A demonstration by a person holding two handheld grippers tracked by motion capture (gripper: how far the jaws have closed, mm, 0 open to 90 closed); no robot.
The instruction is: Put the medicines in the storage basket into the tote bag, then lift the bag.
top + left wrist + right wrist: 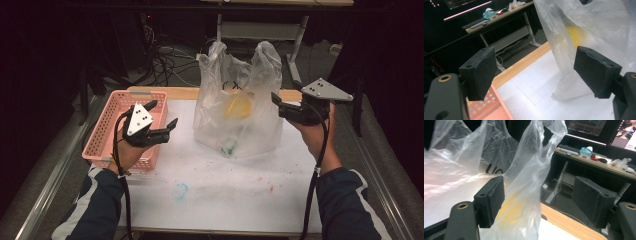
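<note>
I hold both claws released: left gripper (164,114) near the pink basket (107,125), right gripper (276,103) beside the plastic bag (237,107).

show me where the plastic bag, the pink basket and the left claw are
plastic bag (260,120), high view, its clear right side.
pink basket (102,131), high view, its left wall.
left claw (164,115), high view, midway between its open fingertips.
</note>
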